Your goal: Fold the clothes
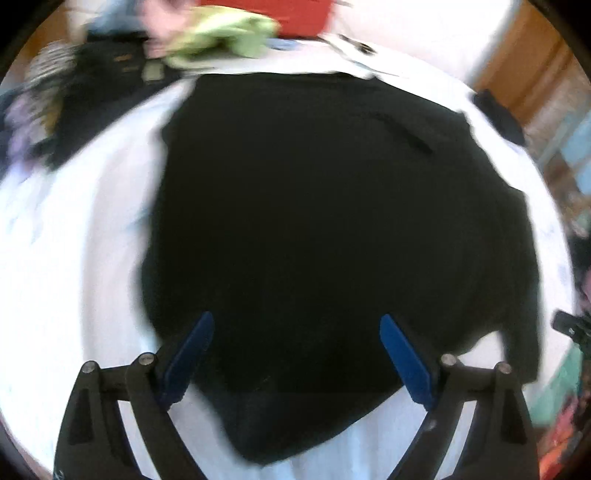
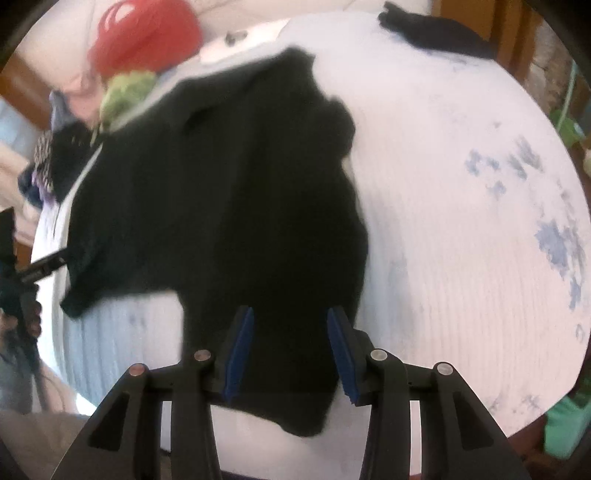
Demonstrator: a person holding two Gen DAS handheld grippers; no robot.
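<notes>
A black garment (image 1: pixel 314 221) lies spread on a white bedsheet (image 1: pixel 74 277). My left gripper (image 1: pixel 297 321) is open wide, its blue pads over the garment's near edge, holding nothing. In the right wrist view the same black garment (image 2: pixel 229 192) lies with one sleeve out to the left. My right gripper (image 2: pixel 290 314) is open, its blue pads on either side of the garment's near hem, not closed on it. The left gripper (image 2: pixel 44 266) shows at the left edge of the right wrist view.
A pile of other clothes (image 1: pixel 92 92), with a light green piece (image 1: pixel 229 37), lies at the far left of the bed. A red cushion (image 2: pixel 144 33) sits at the head. A dark item (image 2: pixel 436 33) lies at the far right. The sheet has blue flower prints (image 2: pixel 554 240).
</notes>
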